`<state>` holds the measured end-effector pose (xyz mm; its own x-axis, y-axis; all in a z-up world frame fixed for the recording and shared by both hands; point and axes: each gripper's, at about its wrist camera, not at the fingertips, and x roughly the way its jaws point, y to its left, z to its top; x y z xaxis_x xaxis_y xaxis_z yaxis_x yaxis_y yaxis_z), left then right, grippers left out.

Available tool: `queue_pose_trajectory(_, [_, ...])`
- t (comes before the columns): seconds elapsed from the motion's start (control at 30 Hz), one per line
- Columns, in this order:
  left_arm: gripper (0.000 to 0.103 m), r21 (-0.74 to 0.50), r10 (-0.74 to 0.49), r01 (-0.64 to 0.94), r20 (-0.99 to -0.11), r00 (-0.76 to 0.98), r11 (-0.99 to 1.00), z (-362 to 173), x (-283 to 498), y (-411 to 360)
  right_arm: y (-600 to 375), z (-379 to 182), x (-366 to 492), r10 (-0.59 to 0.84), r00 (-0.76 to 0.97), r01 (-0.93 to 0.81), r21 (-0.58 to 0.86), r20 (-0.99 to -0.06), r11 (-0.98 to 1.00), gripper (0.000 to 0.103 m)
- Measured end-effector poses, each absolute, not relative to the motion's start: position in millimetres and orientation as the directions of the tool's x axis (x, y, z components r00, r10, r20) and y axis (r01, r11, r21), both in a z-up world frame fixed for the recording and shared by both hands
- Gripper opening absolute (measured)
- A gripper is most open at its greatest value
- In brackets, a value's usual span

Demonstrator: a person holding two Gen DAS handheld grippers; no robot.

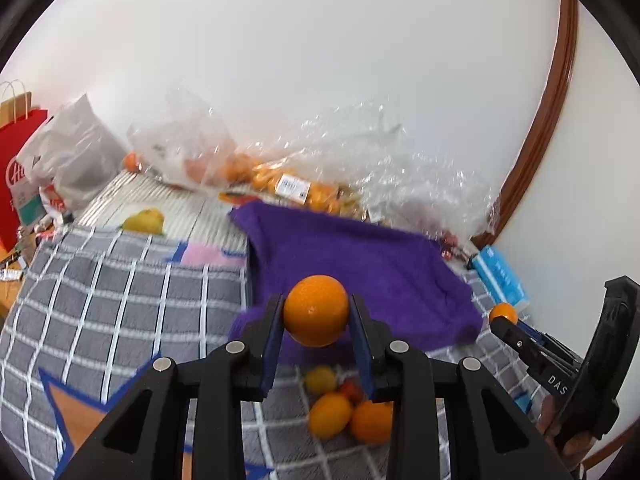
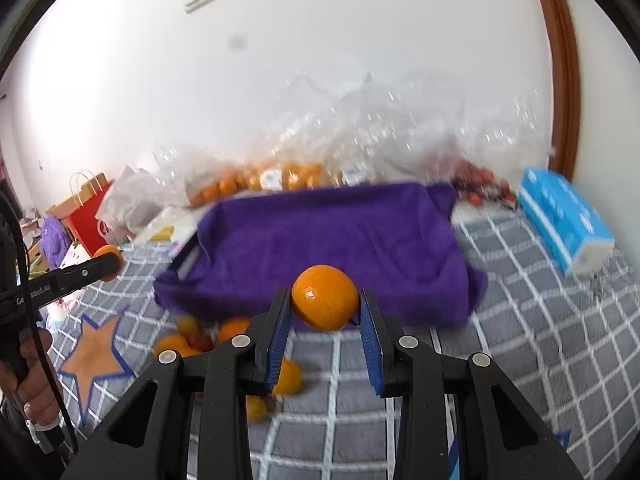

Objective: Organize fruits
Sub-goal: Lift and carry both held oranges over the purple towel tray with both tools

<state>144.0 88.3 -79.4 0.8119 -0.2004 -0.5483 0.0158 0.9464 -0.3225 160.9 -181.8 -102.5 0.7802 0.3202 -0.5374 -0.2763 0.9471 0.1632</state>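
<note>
My left gripper (image 1: 317,312) is shut on an orange (image 1: 316,310), held above the near edge of a purple towel (image 1: 360,252). My right gripper (image 2: 325,304) is shut on another orange (image 2: 325,303), also above the towel's near edge (image 2: 332,240). Each gripper shows in the other's view with its orange, the right one (image 1: 503,314) and the left one (image 2: 108,262). A small pile of oranges and small fruits lies on the grey checked cloth below the grippers (image 1: 340,408), (image 2: 192,340). A yellow pear (image 1: 145,221) lies far left.
Clear plastic bags with more oranges (image 1: 288,184) and red fruit (image 2: 480,184) lie along the wall behind the towel. A blue tissue pack (image 2: 564,220) is on the right. A red paper bag (image 1: 16,168) and a white bag (image 1: 76,156) stand at the left.
</note>
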Motion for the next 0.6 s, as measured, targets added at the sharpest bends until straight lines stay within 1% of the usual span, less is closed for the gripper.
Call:
queue_pose_trajectory(0.17, [0.031,-0.338,-0.215,0.029,-0.527,0.822,0.941,-63,174,88,-173,-80,184,0.331,0.803,-0.291,0.159,-0.495,0.943,0.034])
queue_pose_trajectory(0.33, [0.031,-0.364,-0.237,0.042,-0.512,0.826,0.931,-58,204,88,-169,-71,209,0.328,0.821,-0.287,0.160,-0.468,0.945,0.034])
queue_pose_trajectory(0.47, [0.031,-0.352,-0.212,0.020,-0.516,0.830,0.936,-67,221,85,-167,-72,227,0.334,0.821,-0.281,0.182,-0.463,0.942,0.034])
queue_pose_trajectory(0.6, [0.031,-0.354,-0.215,0.017,-0.530,0.820,0.935,-85,229,86,-167,-89,241,0.335,0.812,-0.273,0.195,-0.479,0.942,0.034])
